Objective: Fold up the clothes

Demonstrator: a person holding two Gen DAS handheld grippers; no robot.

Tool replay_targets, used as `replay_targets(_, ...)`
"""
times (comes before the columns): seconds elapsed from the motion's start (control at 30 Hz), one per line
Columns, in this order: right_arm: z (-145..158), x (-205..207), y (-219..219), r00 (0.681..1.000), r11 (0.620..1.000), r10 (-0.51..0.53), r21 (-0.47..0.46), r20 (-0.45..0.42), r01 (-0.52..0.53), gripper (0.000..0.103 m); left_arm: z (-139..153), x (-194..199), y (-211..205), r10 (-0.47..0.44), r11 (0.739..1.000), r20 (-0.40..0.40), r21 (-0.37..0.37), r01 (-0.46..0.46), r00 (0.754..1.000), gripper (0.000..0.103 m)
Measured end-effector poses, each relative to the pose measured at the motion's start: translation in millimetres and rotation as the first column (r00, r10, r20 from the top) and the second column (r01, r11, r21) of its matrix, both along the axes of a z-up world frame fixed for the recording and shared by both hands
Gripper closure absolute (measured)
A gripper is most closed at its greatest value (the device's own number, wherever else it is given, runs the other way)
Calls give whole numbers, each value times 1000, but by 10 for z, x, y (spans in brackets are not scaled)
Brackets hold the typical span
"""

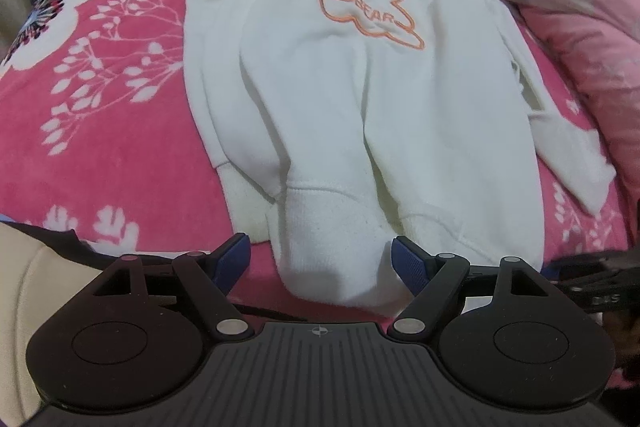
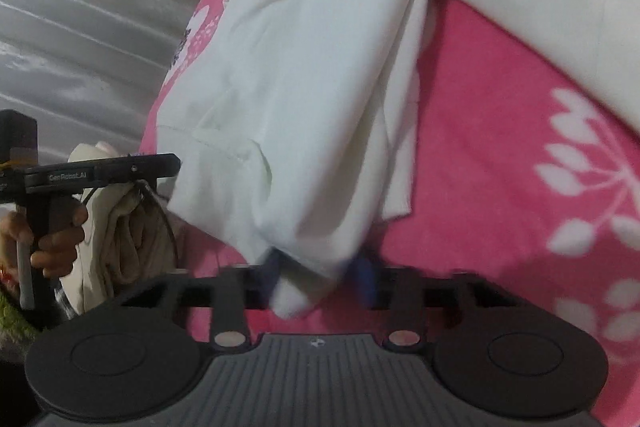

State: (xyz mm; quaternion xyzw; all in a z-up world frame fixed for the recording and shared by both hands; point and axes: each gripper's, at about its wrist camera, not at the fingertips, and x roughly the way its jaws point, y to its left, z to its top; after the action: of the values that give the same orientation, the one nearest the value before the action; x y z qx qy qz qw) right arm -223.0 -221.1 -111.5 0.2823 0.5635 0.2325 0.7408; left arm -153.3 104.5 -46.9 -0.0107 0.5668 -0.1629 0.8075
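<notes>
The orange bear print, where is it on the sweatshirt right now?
In the left wrist view the orange bear print faces up on the chest of the white sweatshirt, toward the collar end, far from the open left gripper at the hem.

My right gripper smears with motion, so I can't judge whether its blue pads press the sweatshirt cuff between them. The sweatshirt's collar runs off the top edge in both views. I can't read the small dark lettering above the orange bear outline.
</notes>
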Motion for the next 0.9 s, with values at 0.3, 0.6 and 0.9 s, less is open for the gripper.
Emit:
replay_targets(0.3, 845, -175, -1155, 951, 971, -214, -59, 224, 232, 94, 29, -189, -165, -223, 973, 24, -45, 224, 974, 24)
replay_targets(0.6, 882, -272, -1459, 918, 878, -285, -310, 276, 365, 98, -37, -255, -224, -236, 972, 45, 16, 236, 971, 25)
replay_targets(0.9, 813, -325, -1737, 910, 872, -314, -297, 269, 389, 98, -228, -205, -630, -381, 903, 232, 301, 306, 895, 49)
